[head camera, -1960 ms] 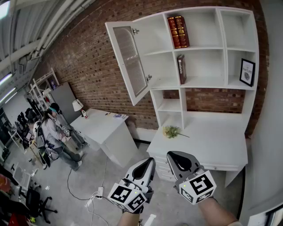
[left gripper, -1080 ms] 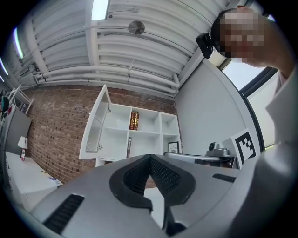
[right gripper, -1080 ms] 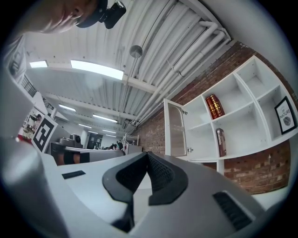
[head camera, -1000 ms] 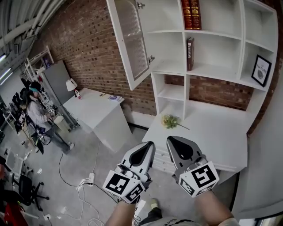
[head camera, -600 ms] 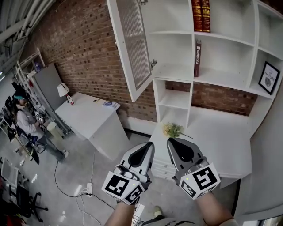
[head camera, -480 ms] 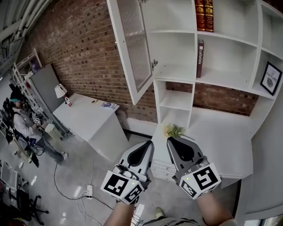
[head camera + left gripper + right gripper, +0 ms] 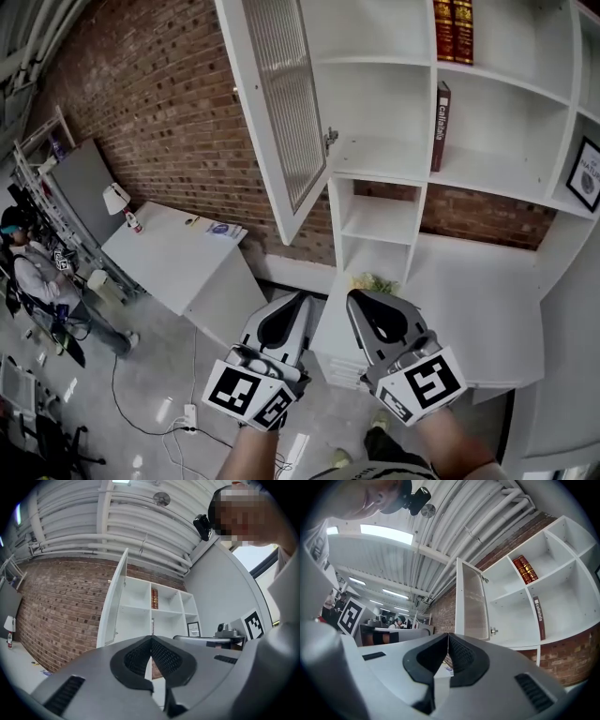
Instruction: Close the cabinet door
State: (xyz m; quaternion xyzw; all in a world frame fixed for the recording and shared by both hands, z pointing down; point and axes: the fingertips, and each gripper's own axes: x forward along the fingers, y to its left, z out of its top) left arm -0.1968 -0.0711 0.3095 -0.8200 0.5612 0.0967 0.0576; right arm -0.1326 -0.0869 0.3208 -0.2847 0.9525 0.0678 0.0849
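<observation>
cabinet door [image 7: 281, 112] hangs wide open, swung out from the left side of the white cabinet [image 7: 394, 103], upper middle of head view. It looks bigger and nearer than a second ago, so the person is closing in on it. Door not touched yet, so the shutting push likely comes next. left tool [image 7: 292, 307] and right tool [image 7: 361, 305] sit low, side by side by the desk [image 7: 469, 309] edge, both with jaws pressed together, nothing held, well short of the door

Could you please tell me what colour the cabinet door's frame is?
White; the cabinet door shows best in the head view.
</observation>
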